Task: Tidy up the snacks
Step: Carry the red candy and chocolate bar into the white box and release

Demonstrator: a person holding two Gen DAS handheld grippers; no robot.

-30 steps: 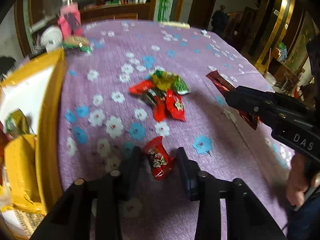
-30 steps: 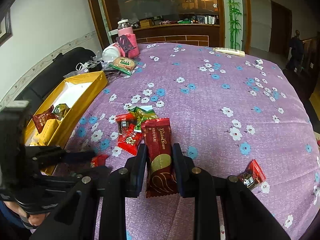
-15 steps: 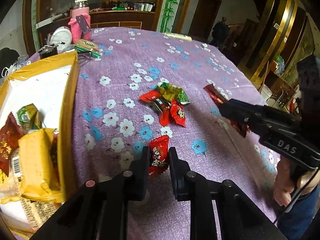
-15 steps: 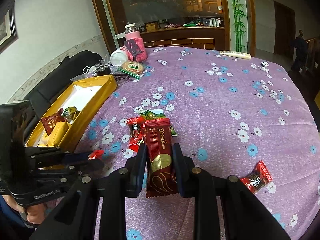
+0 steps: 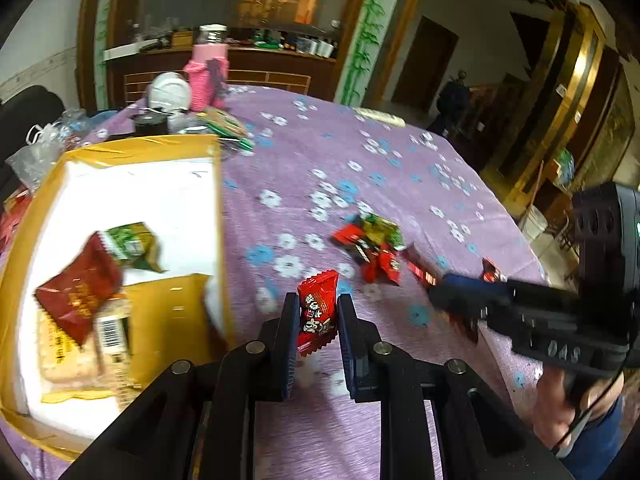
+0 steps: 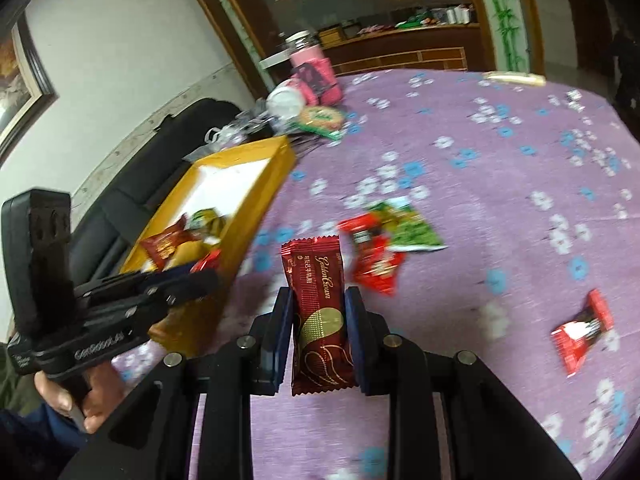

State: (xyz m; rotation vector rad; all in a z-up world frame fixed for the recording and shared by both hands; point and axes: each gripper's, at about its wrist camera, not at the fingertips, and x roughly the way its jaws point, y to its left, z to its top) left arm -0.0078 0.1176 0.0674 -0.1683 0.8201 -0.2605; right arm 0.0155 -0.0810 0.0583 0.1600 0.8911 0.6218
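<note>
My left gripper [image 5: 316, 312] is shut on a small red candy packet [image 5: 317, 312] and holds it above the purple cloth, just right of the yellow box [image 5: 220, 216]. The box holds a dark red packet [image 5: 78, 292], a green packet [image 5: 132, 244] and yellow biscuit packs. My right gripper [image 6: 318, 308] is shut on a dark red Golden Crown wafer bar [image 6: 318, 312], held upright over the cloth near the box [image 6: 276, 168]. A pile of red and green snacks [image 6: 384, 244] lies on the cloth; it also shows in the left wrist view [image 5: 372, 244].
A lone red packet [image 6: 582, 330] lies at the right. A pink bottle [image 5: 208, 72], a white cup [image 5: 168, 88] and a green-wrapped pack [image 6: 322, 118] stand at the table's far side. A black sofa [image 6: 160, 152] lies beyond the box.
My left gripper closed on the red candy, lifted it off the cloth and moved left toward the yellow box. My right gripper, still holding the wafer bar, moved toward the box too.
</note>
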